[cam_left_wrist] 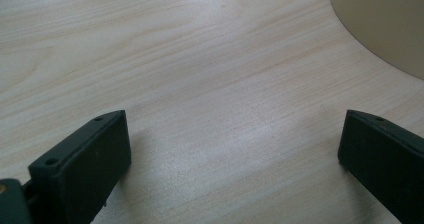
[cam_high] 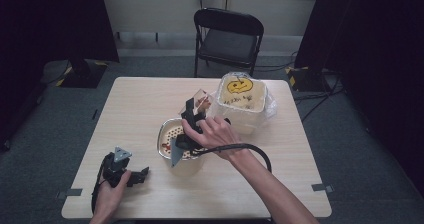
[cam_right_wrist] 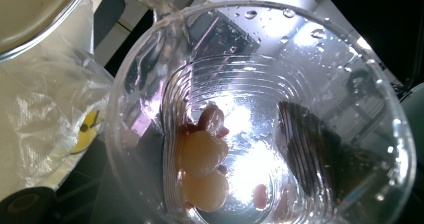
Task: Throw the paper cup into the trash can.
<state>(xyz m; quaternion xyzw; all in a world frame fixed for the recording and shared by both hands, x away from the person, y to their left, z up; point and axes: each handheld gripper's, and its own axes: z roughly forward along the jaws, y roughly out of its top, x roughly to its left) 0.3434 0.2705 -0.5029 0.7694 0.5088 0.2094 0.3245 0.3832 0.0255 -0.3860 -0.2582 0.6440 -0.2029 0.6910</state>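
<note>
Clear plastic cup (cam_high: 202,101) at frame centre in the high view, clenched in right gripper (cam_high: 192,115), tipped over metal strainer (cam_high: 165,134). Thin, wet, flexible, light; few round pieces inside. Best gripped at rim wall, gently. Left gripper (cam_high: 131,176) spread wide, empty, lower left on table (cam_high: 140,94).

- You have two grippers: the left gripper (cam_high: 134,176) and the right gripper (cam_high: 194,115).
- One clear plastic cup (cam_right_wrist: 260,119), with two pale round pieces (cam_right_wrist: 202,154) stuck inside it.
- One perforated metal bowl (cam_high: 167,134).
- One lined bin (cam_high: 242,101).
- One folding chair (cam_high: 227,39).
- One worktop (cam_high: 145,99).
</note>
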